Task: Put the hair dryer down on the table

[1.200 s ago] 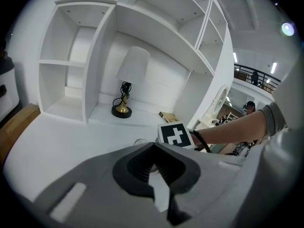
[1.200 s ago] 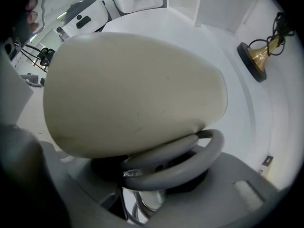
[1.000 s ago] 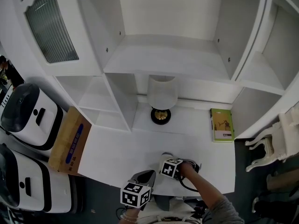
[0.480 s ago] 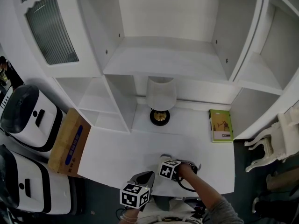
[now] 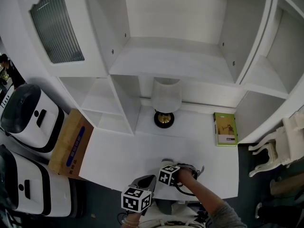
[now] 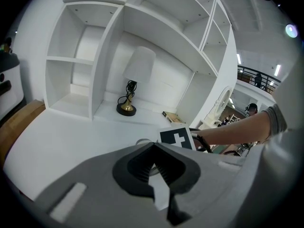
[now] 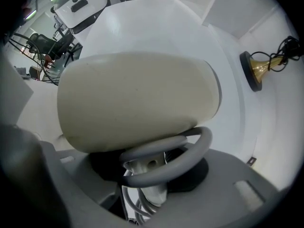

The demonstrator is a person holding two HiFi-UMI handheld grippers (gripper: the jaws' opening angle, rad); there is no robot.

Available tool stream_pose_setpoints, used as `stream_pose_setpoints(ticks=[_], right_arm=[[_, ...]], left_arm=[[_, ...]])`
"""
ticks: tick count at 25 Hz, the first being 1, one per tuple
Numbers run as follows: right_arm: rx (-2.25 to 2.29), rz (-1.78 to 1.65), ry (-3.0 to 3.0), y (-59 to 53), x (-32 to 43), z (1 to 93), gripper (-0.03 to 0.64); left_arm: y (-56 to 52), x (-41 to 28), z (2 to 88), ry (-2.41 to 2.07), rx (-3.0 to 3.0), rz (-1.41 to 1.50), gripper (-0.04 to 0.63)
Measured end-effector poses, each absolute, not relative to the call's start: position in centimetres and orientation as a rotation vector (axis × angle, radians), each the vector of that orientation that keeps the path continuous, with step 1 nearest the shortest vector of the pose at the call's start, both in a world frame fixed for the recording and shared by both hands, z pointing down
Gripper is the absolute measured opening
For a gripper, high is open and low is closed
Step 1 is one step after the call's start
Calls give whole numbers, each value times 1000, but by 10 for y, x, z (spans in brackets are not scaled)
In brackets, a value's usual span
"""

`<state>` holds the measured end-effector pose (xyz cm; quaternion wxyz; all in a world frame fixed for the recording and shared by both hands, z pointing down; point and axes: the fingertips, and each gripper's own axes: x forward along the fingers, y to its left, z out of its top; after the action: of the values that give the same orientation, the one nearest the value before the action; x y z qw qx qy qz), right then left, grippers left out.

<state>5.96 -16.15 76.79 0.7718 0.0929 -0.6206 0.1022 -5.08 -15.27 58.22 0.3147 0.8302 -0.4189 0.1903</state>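
The cream hair dryer (image 7: 137,99) fills the right gripper view, its handle and coiled grey cord (image 7: 166,148) clamped between the jaws. In the head view my right gripper (image 5: 173,167) points steeply down near the front edge of the white table (image 5: 123,151). Its marker cube hides most of the hair dryer (image 5: 166,162), and I cannot tell whether the dryer touches the table. My left gripper (image 5: 146,179) hovers just to the left at the table's edge, jaws together with nothing in them. In the left gripper view, the left gripper (image 6: 154,167) faces the right gripper's marker cube (image 6: 175,137).
A lamp (image 5: 165,99) with a brass base stands at the back of the table under white shelves. A green book (image 5: 225,127) lies at the back right. A cardboard box (image 5: 71,144) and two white appliances (image 5: 28,118) stand to the left, a white chair (image 5: 280,141) to the right.
The right gripper has tipped a little, and its marker cube has shifted slightly left and toward the table's near edge. The left gripper has stayed where it was.
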Motion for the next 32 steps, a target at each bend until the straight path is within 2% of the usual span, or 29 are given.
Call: stream_pose_setpoints(ticks=[24, 26, 28, 32], right_arm=[[51, 157, -1265, -163, 58, 771, 261], [11, 162, -1261, -159, 59, 772, 282], [-26, 152, -1248, -155, 61, 772, 371], [-22, 115, -1239, -155, 61, 773, 356]], left_arm=[[-145, -81, 588, -1150, 2136, 486, 1], [-146, -82, 587, -1153, 2136, 486, 1], [-146, -82, 588, -1154, 2135, 487, 1], [-146, -82, 588, -1150, 2137, 489, 1]])
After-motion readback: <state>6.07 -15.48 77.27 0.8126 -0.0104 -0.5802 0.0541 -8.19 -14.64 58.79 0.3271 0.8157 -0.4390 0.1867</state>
